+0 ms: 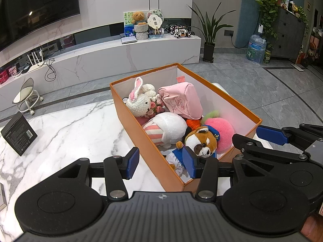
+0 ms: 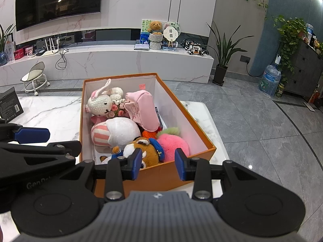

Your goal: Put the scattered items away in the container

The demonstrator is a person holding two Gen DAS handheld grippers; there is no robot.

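Both grippers, left gripper (image 1: 161, 162) and right gripper (image 2: 157, 164), hang with jaws apart, holding nothing. All the soft toys, like the brown stuffed fox in a blue cap (image 1: 202, 141), lie inside the orange cardboard box (image 2: 161, 173) on the white marble table (image 1: 70, 131). Look around the table for leftovers, and do not bump the box.
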